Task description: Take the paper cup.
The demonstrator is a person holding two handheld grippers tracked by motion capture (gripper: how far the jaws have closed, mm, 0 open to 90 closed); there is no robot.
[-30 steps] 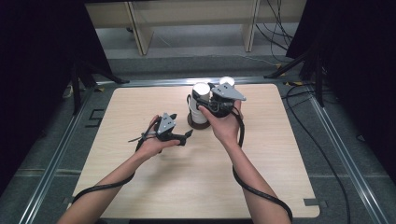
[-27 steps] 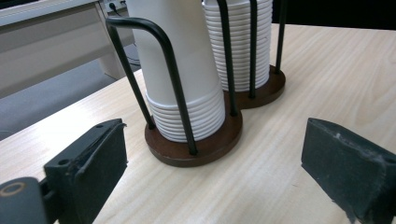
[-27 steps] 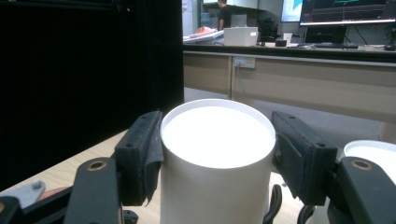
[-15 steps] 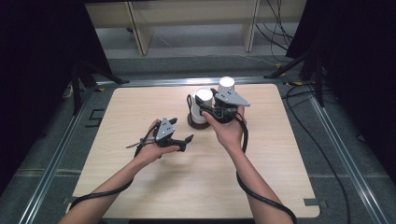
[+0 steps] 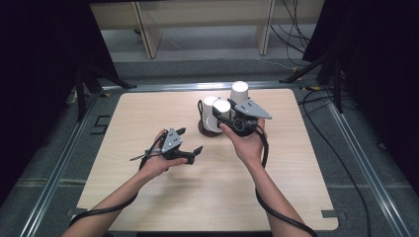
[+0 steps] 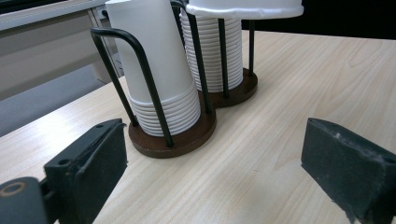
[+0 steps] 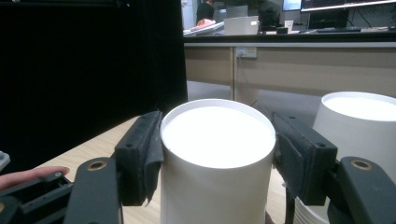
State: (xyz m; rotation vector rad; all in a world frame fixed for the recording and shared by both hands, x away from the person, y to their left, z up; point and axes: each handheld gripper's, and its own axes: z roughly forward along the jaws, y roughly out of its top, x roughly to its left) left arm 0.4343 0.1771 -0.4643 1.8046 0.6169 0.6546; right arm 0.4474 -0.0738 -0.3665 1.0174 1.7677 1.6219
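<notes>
The cup (image 7: 217,158) sits upside down between the right gripper's (image 5: 223,118) pads, clamped on both sides and held over the near stack (image 6: 161,74) in the rack (image 6: 173,137) — a dark round base with black wire posts. A second stack (image 5: 239,94) stands just behind it. The rack is at the far middle of the table (image 5: 148,113). The left gripper (image 5: 190,140) is near the rack's front on the left, jaws wide apart, nothing between them.
</notes>
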